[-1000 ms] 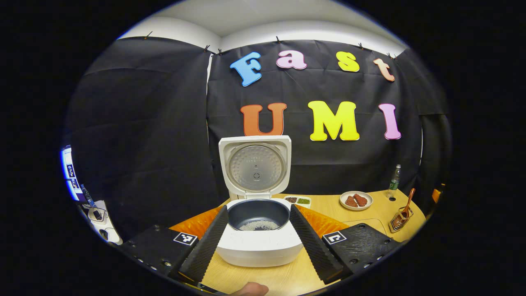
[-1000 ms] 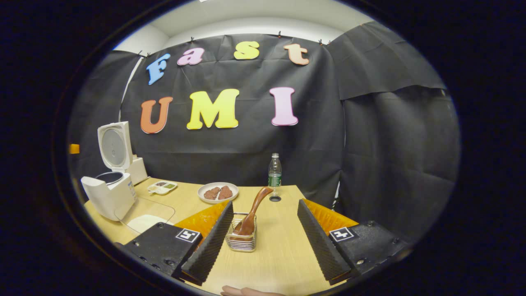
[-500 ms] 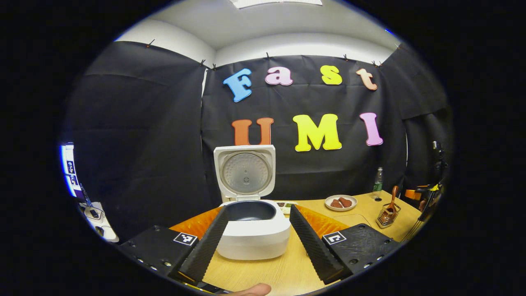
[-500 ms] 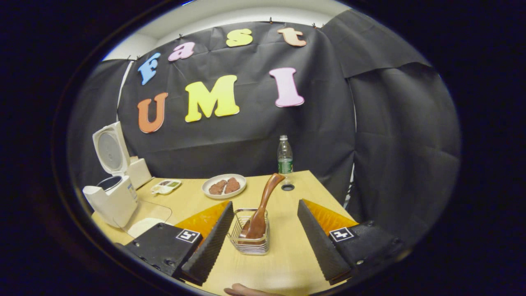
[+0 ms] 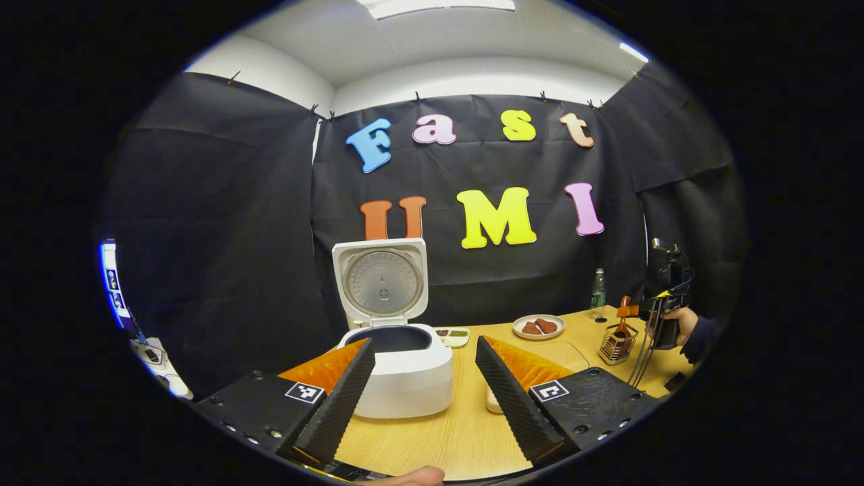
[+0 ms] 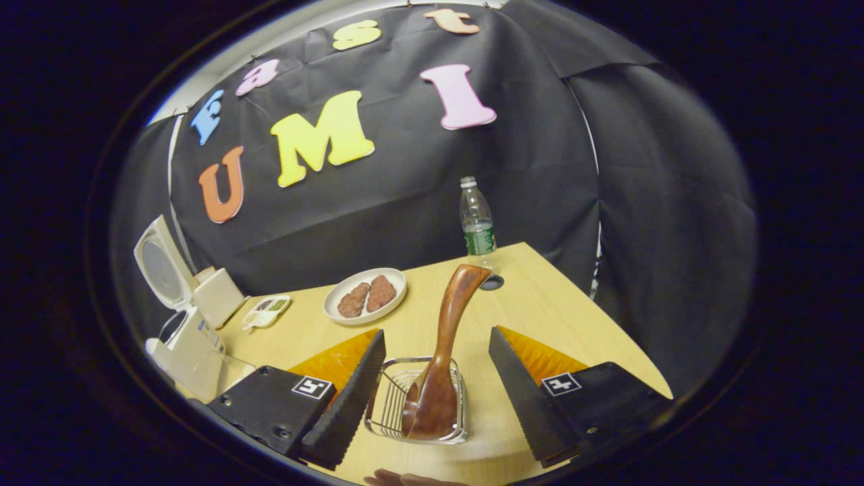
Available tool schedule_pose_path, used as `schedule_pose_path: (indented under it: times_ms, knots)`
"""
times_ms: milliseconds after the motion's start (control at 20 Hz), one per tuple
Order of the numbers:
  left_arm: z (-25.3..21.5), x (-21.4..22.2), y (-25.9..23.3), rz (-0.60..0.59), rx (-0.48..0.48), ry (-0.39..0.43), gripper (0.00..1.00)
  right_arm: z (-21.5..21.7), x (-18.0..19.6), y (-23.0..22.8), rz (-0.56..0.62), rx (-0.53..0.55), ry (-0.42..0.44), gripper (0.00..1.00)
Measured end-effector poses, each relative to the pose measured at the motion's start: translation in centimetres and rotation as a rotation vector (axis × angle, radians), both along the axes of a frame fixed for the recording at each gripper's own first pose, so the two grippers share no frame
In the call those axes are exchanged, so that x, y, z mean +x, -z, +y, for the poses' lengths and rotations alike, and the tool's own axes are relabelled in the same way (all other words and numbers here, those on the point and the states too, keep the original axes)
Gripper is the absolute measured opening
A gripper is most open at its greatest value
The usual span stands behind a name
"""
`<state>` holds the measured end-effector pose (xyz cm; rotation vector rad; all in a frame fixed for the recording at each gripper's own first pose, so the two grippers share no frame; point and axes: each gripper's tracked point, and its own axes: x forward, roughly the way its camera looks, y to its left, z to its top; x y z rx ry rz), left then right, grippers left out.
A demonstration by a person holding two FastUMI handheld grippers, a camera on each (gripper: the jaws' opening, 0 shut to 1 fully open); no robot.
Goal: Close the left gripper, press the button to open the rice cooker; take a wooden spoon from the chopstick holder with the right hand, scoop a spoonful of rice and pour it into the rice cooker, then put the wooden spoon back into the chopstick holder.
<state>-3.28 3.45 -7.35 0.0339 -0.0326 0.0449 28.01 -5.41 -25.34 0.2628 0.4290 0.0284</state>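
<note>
Wooden table (image 6: 540, 304) underneath, smooth and pale. White rice cooker (image 5: 405, 371) stands lid-up, no legible writing. Left gripper (image 5: 422, 398) gapes empty; right gripper (image 6: 435, 398) wide apart around the wire chopstick holder (image 6: 395, 412), glossy wooden spoon (image 6: 445, 351) standing inside.

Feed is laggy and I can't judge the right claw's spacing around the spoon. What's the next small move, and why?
Probably ease the right claw forward and down so its fingers bracket the wooden spoon, then close. Its fingers stand wide open, either side of the chopstick holder, and touch nothing, while the spoon's handle leans up between them. The rice cooker lid is already up.
</note>
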Motion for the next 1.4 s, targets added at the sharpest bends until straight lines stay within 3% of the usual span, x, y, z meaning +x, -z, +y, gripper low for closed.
schedule_pose_path:
  times_ms: [300,350,450,550,850,1100,1250,1400]
  knots:
    - [2.6,0.6,-1.5,0.011,-0.045,-0.031,0.95,1.2,3.1,3.4,0.106,0.073,-0.027,0.93]
    - [2.8,1.0,-1.9,0.01,-0.058,-0.026,0.95,1.3,3.7,3.2,0.091,0.079,-0.031,0.82]
    - [3.0,1.5,-2.3,0.01,-0.068,-0.015,0.95,-0.3,4.3,2.9,0.06,0.033,0.028,0.45]
    - [3.8,2.1,-2.7,0.01,-0.065,-0.028,0.95,0.1,3.9,2.2,0.044,0.059,0.036,0.18]
    - [4.4,3.3,-3.8,-0.005,-0.061,-0.027,0.95,0.6,2.2,-2.0,-0.052,0.04,0.018,0.13]
    - [5.3,3.4,-3.5,-0.022,-0.068,-0.031,0.95,1.7,-0.6,-7.9,-0.205,-0.089,0.021,0.13]
    - [6.2,3.5,-2.9,-0.016,-0.056,-0.047,0.95,4.4,-2.8,-11.1,-0.303,-0.178,0.0,0.13]
    - [6.8,3.5,-2.4,-0.005,-0.045,-0.059,0.95,9.1,-4.6,-12.8,-0.338,-0.222,-0.087,0.13]
